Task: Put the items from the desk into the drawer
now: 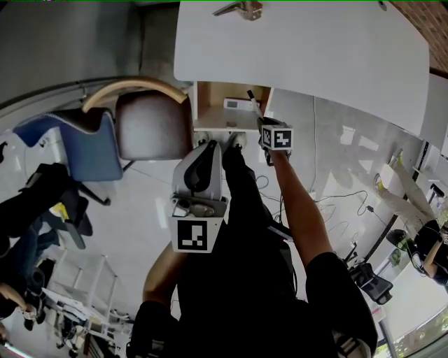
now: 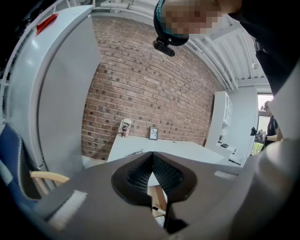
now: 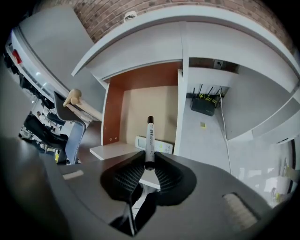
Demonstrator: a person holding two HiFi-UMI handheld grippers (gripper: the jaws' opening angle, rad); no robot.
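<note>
Ribbed black pads (image 3: 125, 177) of the right gripper (image 3: 149, 163) are pressing from both sides on the lower end of a marker pen (image 3: 150, 138), so the jaws are standing narrow and clamping it. The pen is a white barrel with dark print and a black cap, and it is sticking straight out past the fingertips, cap end farthest from the gripper. It is hanging over the open drawer (image 3: 116, 112), with the cap pointing down into the pale wooden bottom; whether it is touching anything there cannot be made out. A flat white device (image 3: 161, 147) is lying inside the drawer, just beside the pen's line as the right gripper view shows it.

The drawer is jutting out from under the white desk (image 1: 315, 49). A small grey item (image 1: 241, 8) is lying on the desktop near its far edge, too small to identify. A mug (image 2: 124, 127) and a small picture frame (image 2: 153, 133) are standing at the back of the desk against the brick wall (image 2: 154, 84).

Nearer the person's body, the left gripper (image 2: 152, 157) is hanging with its jaws together and nothing between them. A brown-seated chair (image 1: 150, 126) is standing left of the drawer, and a black router (image 3: 204, 104) is sitting under the desk.
</note>
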